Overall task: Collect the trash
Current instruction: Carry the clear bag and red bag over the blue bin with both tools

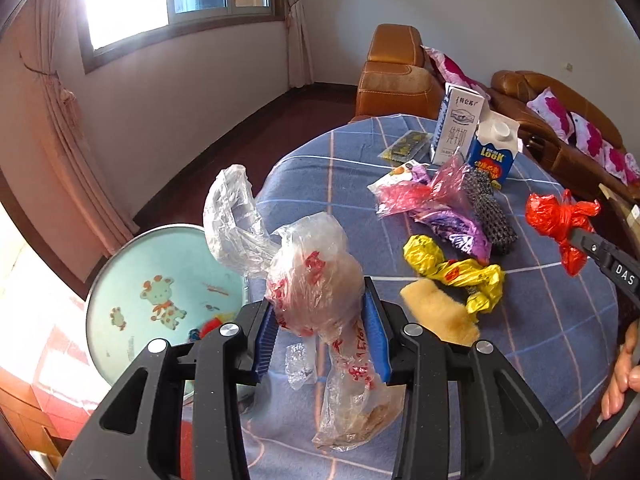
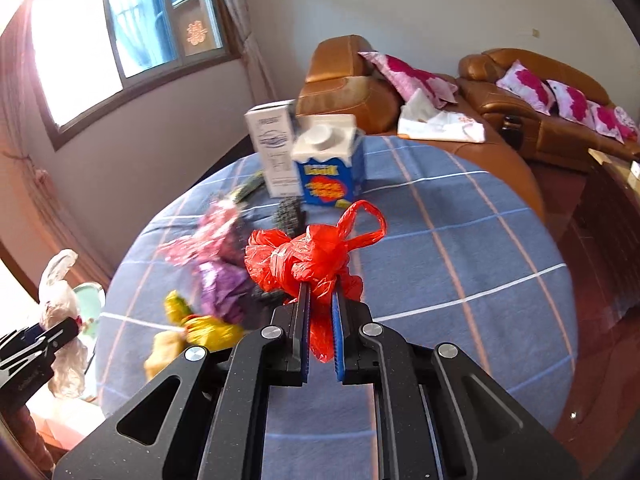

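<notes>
My left gripper (image 1: 322, 300) is shut on a clear plastic bag with red print (image 1: 316, 280) and holds it above the table's left edge; the bag (image 2: 60, 292) also shows at the far left of the right wrist view. My right gripper (image 2: 320, 292) is shut on a knotted red plastic bag (image 2: 304, 260), lifted over the blue checked tablecloth (image 2: 460, 260); that red bag (image 1: 560, 220) shows at the right of the left wrist view. Between them lie a yellow wrapper (image 1: 456, 272), a pink bag (image 1: 416, 196), a purple wrapper (image 1: 460, 232) and a tan fuzzy piece (image 1: 440, 312).
A light-green bin with a giraffe picture (image 1: 160, 300) stands below the table's left edge. A white milk carton (image 1: 456, 128) and a blue carton (image 1: 494, 152) stand at the table's far side. Brown sofas (image 2: 540, 100) lie behind.
</notes>
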Tool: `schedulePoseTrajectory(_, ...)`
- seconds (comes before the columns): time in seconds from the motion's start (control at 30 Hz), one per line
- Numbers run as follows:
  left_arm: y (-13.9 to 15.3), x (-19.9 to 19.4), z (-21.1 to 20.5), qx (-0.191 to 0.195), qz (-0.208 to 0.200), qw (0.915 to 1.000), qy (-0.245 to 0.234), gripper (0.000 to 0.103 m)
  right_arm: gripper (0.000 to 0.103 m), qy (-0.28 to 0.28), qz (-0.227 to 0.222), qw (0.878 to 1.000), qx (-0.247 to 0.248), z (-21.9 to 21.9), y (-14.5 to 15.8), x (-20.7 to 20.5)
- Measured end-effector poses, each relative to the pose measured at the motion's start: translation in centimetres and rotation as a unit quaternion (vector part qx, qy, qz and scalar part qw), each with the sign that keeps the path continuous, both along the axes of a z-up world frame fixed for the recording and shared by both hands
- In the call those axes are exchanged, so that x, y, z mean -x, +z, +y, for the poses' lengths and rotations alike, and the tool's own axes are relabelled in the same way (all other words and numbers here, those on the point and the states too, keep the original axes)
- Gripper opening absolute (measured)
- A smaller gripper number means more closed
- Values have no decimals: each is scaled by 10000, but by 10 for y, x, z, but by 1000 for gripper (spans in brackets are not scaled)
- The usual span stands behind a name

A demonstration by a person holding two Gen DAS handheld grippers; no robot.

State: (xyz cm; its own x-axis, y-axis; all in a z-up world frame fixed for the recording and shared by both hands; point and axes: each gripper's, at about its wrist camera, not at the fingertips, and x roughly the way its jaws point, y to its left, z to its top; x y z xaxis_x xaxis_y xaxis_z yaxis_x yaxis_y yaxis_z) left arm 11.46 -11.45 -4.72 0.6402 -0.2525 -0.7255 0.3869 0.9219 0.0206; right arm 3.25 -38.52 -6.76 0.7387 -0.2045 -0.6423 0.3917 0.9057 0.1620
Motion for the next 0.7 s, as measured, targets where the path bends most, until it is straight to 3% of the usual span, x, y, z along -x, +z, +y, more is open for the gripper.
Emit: schedulePoseTrajectory(0.7, -1, 10, 61, -238, -227, 9984, 462, 39, 10, 802, -183, 9966, -58, 95, 13, -13)
